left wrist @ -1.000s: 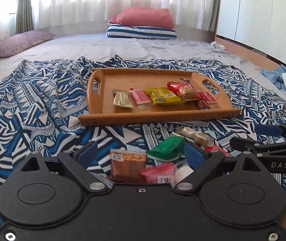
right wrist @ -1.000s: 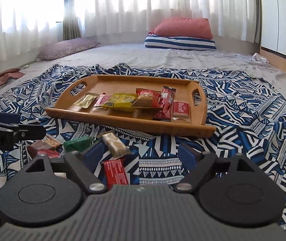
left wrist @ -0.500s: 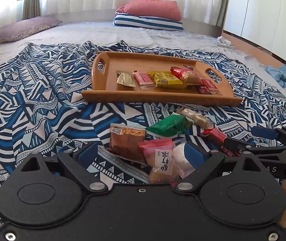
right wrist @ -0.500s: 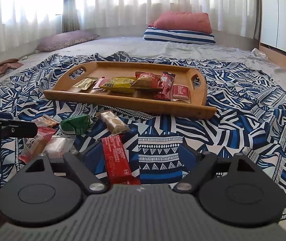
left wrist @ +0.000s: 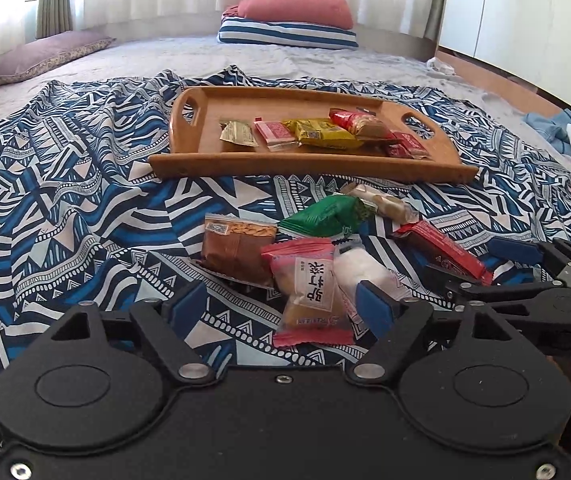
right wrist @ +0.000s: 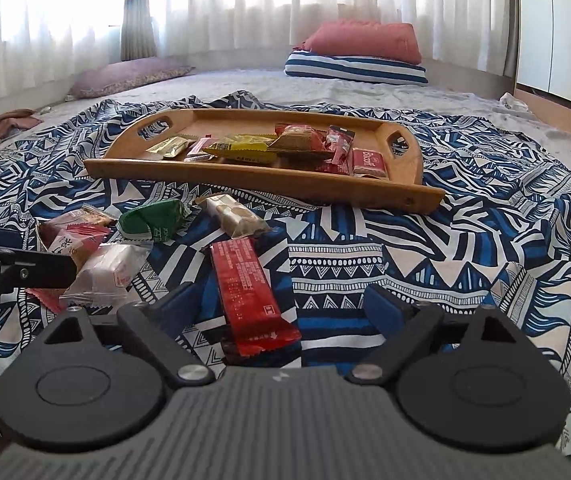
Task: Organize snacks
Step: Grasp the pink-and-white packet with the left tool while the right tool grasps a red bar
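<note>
A wooden tray (left wrist: 189, 162) (right wrist: 245, 178) on the patterned blanket holds several snack packets. Loose snacks lie in front of it: a brown packet (left wrist: 237, 250), a green packet (left wrist: 325, 216) (right wrist: 151, 220), a pink packet (left wrist: 309, 284), a white packet (left wrist: 359, 270) (right wrist: 109, 270), a beige bar (left wrist: 383, 200) (right wrist: 235, 216) and a long red bar (left wrist: 441, 250) (right wrist: 249, 294). My left gripper (left wrist: 281, 310) is open and empty, low over the pink and white packets. My right gripper (right wrist: 277, 312) is open and empty, with the red bar between its fingers.
The blue and white blanket (left wrist: 65, 208) covers a grey bed. Pillows (left wrist: 293, 20) lie at the far end and a purple cushion (left wrist: 45, 54) at far left. A white wardrobe (left wrist: 525, 20) stands on the right. Clothes (left wrist: 565, 132) lie at the right edge.
Both grippers have drawn back and up from the tray, so more of the loose snacks shows ahead of the fingers. Both stay open and empty.
</note>
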A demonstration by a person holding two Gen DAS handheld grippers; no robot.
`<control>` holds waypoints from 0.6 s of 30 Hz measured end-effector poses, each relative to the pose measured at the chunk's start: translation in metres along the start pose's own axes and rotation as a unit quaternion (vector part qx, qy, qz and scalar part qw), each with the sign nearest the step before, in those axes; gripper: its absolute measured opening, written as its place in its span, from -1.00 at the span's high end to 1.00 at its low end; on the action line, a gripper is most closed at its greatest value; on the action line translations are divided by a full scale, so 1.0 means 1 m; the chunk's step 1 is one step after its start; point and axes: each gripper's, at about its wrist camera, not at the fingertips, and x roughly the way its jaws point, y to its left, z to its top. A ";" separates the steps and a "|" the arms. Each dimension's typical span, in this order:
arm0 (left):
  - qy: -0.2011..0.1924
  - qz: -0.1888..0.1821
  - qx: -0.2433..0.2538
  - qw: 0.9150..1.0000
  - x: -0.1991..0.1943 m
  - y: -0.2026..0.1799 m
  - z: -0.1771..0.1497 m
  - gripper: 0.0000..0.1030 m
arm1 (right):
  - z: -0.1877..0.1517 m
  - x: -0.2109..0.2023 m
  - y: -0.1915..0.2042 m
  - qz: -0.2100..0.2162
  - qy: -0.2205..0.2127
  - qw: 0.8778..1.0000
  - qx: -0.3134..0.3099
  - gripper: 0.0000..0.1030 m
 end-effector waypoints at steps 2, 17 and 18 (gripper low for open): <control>-0.002 -0.004 0.000 1.000 0.001 -0.002 0.000 -0.35 | -0.001 0.001 0.001 0.000 -0.001 1.000 -0.003 -0.89; 0.014 -0.024 -0.010 1.000 0.008 -0.006 -0.003 -0.21 | -0.004 0.003 0.003 0.002 -0.005 1.000 -0.015 -0.95; 0.014 -0.025 -0.013 0.999 0.008 -0.005 -0.002 -0.18 | -0.004 0.003 0.003 0.002 -0.005 1.000 -0.015 -0.96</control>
